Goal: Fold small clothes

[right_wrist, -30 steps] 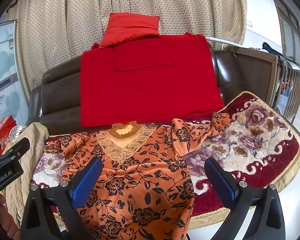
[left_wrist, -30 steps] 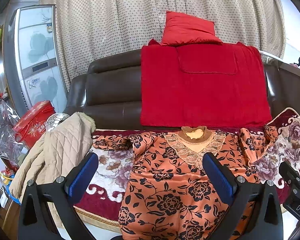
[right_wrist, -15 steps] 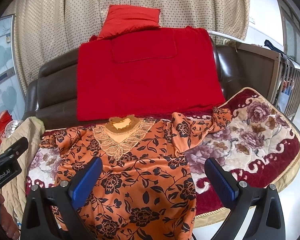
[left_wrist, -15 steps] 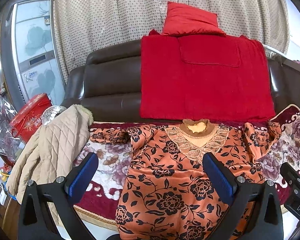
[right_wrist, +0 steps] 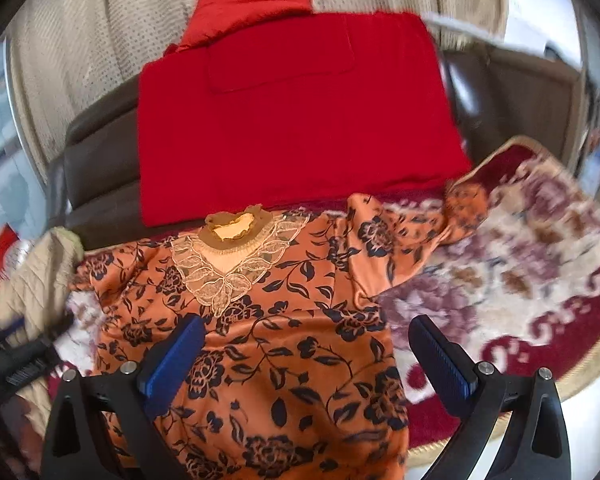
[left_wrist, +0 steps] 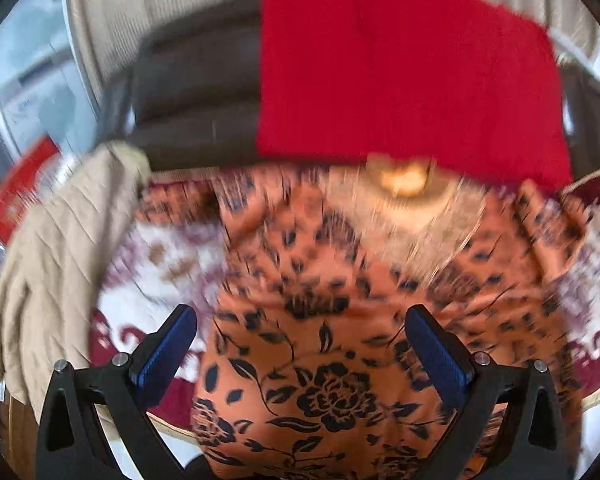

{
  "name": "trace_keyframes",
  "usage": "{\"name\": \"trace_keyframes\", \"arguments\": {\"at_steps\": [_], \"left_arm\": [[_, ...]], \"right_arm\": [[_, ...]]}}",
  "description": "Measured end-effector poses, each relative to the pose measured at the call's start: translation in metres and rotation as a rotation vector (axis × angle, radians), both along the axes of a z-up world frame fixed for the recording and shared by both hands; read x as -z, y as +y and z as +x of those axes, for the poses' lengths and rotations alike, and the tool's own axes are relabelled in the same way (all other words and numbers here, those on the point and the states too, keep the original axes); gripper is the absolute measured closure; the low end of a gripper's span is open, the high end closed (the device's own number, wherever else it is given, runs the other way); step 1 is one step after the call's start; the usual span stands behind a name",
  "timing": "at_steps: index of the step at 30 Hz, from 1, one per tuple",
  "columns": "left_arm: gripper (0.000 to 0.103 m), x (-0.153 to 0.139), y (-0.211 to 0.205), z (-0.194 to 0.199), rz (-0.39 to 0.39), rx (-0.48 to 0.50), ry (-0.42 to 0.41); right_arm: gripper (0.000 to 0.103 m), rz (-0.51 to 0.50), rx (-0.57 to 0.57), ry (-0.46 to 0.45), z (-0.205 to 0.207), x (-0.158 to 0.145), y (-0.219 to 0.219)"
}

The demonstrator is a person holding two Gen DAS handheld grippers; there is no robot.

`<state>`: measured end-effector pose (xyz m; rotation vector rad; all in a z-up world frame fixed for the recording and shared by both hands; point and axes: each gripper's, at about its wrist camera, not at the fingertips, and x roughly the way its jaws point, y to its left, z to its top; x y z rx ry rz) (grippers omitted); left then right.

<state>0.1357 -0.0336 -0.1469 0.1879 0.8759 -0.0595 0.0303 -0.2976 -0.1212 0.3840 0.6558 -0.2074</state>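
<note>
The orange floral blouse (right_wrist: 260, 320) lies spread beneath both gaping tongs (right_wrist: 304, 344) (left_wrist: 302, 332).

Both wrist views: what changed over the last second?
Both grippers moved in toward the orange floral top, which looms larger; the left wrist view is motion-blurred. Left gripper and right gripper stay open, holding nothing. The top lies as before, unfolded on the floral blanket.
</note>
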Motion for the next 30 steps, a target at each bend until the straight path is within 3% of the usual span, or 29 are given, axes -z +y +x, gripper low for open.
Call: {"name": "trace_keyframes", "arguments": {"at_steps": [2,5,12,14,17,20,25,28,29,30], "left_arm": [[0.000,0.037,0.004,0.019,0.036,-0.027,0.069],[0.000,0.068,0.012,0.029,0.068,-0.053,0.133],[0.000,0.113,0.007,0.041,0.070,-0.042,0.280],[0.000,0.117,0.009,0.040,0.059,-0.044,0.282],[0.000,0.118,0.006,0.036,0.068,-0.033,0.256],[0.000,0.121,-0.001,0.034,0.059,-0.031,0.227],[0.000,0.120,-0.006,0.033,0.055,-0.023,0.221],[0.000,0.118,-0.007,0.032,0.058,-0.016,0.230],[0.000,0.118,-0.007,0.033,0.056,-0.015,0.234],[0.000,0.118,-0.007,0.033,0.053,-0.014,0.238]], "right_arm": [[0.000,0.100,0.002,-0.007,0.011,0.021,-0.038],[0.000,0.252,0.081,-0.016,0.022,0.062,-0.120],[0.003,0.552,0.273,-0.071,0.037,0.120,-0.276],[0.005,0.615,0.310,-0.121,0.044,0.127,-0.305],[0.019,0.673,0.356,-0.134,0.065,0.135,-0.337],[0.019,0.663,0.387,-0.086,0.093,0.136,-0.352],[0.017,0.475,0.412,0.081,0.153,0.130,-0.349],[0.017,0.300,0.422,0.252,0.189,0.132,-0.333],[0.019,0.257,0.426,0.287,0.195,0.132,-0.329],[0.029,0.213,0.436,0.327,0.199,0.132,-0.325]]}}
